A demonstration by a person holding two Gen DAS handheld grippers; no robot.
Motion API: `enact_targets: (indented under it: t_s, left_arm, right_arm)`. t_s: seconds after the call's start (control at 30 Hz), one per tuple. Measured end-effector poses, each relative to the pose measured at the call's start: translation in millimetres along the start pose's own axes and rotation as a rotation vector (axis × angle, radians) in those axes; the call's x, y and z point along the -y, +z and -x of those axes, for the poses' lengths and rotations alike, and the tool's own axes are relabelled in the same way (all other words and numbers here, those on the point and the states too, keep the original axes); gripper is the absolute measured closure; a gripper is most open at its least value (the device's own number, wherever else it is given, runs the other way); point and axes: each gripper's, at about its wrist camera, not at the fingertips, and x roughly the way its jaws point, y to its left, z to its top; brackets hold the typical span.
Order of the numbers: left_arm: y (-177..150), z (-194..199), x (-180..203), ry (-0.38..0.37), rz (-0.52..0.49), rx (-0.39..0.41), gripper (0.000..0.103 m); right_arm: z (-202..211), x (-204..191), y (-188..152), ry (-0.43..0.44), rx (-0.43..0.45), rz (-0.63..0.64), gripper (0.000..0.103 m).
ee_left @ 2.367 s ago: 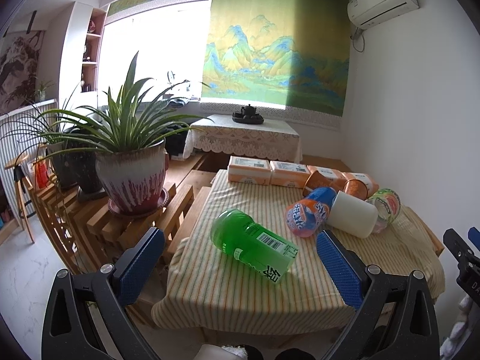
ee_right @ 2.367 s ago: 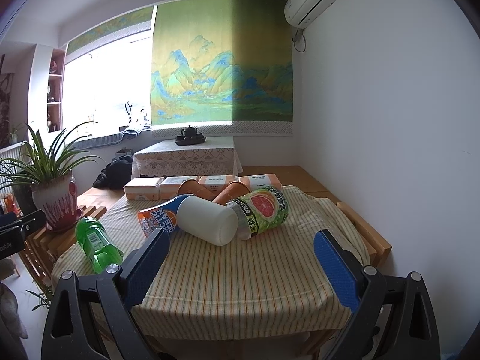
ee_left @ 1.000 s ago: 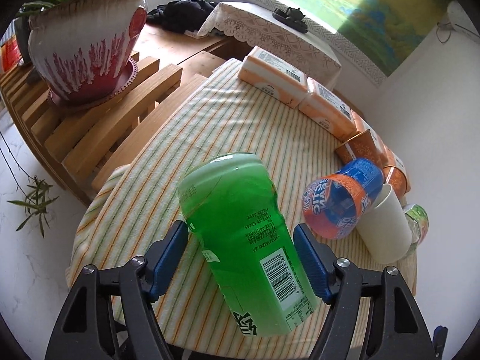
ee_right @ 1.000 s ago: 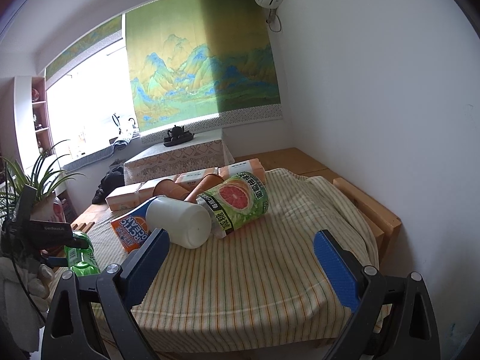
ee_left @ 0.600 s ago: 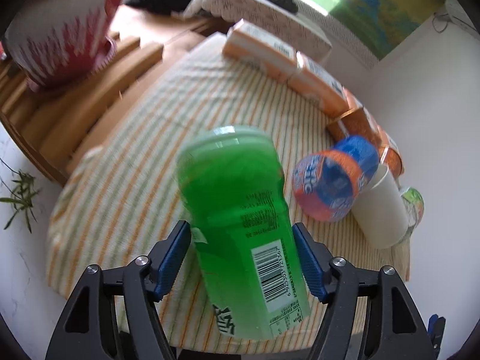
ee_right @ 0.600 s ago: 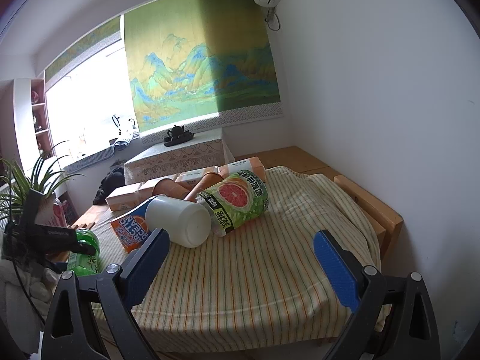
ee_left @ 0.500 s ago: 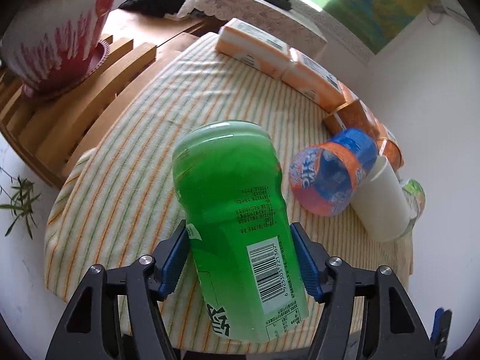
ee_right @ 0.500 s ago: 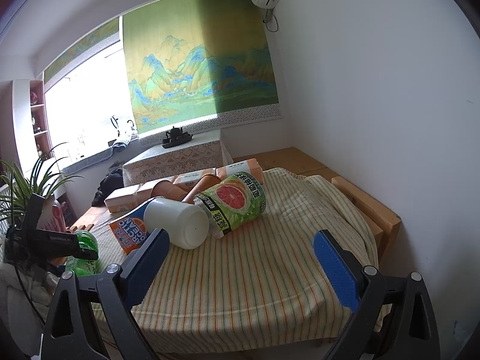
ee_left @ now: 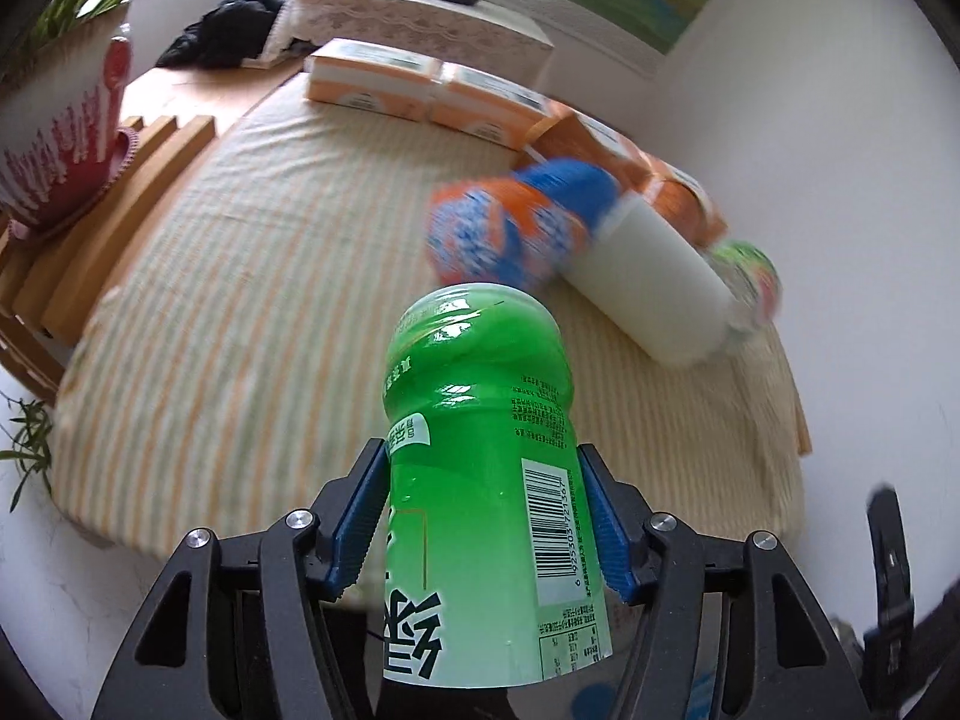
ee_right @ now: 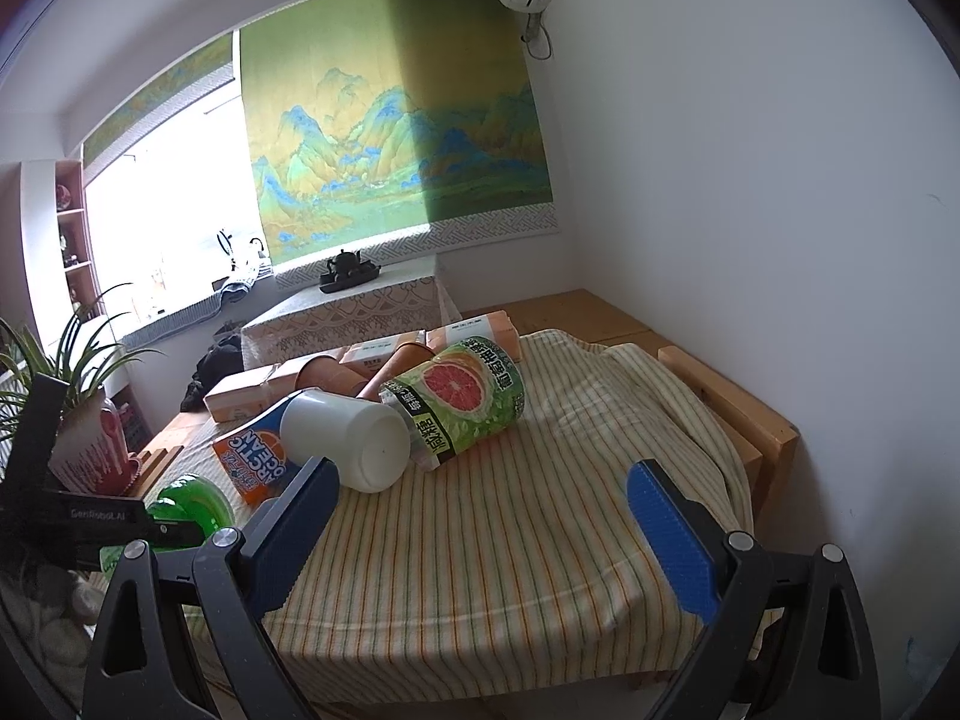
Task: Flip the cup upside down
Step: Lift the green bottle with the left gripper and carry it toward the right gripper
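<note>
The left tool [ee_left: 480, 525] squeezes the see-through green plastic cup [ee_left: 486, 474], lifted off the striped bench [ee_left: 252, 276]. The right tool [ee_right: 480, 531] is wide open, empty. Turning and setting down remain.

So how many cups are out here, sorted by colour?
green cup: 1
orange-and-blue cup: 1
white cup: 1
grapefruit-print cup: 1
brown cups: 2
Total: 6 cups
</note>
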Motion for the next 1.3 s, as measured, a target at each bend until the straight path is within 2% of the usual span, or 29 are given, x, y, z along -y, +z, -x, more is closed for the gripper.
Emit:
enact_targets:
  t_s: [0.27,0.57,0.6,0.67,0.73,0.9,1.07,1.3]
  left_arm:
    - [-4,-18,54,-0.026,-0.098,0.013,0.038]
    - [14,-50,67,-0.033,-0.13,0.002,0.038]
    - [15,-53,67,-0.038,-0.133,-0.01,0.037]
    - [15,-54,67,-0.044,-0.141,-0.021,0.028]
    - [13,-50,67,-0.047,-0.149,-0.013,0.017]
    - [9,-34,65,-0.061,-0.183,0.004,0.009]
    - [7,-15,53,-0.068,-0.186,0.03,0.008]
    - [-3,13,27,-0.058,-0.208,0.071,0.007]
  right_arm:
    - [0,5,-1,-0.004,-0.008,-0.002,0.008]
    - [0,15,-3,-0.035,-0.034,-0.005,0.008]
    - [-1,15,-3,-0.033,-0.042,-0.007,0.008]
    - [-3,15,-2,-0.022,-0.056,-0.006,0.008]
    - [-7,14,-1,-0.003,-0.075,-0.003,0.008]
    - [-26,4,8,0.096,-0.17,-0.005,0.008]
    - [-46,-7,17,0.204,-0.266,-0.046,0.008]
    - [-73,-25,24,0.278,-0.387,-0.088,0.008]
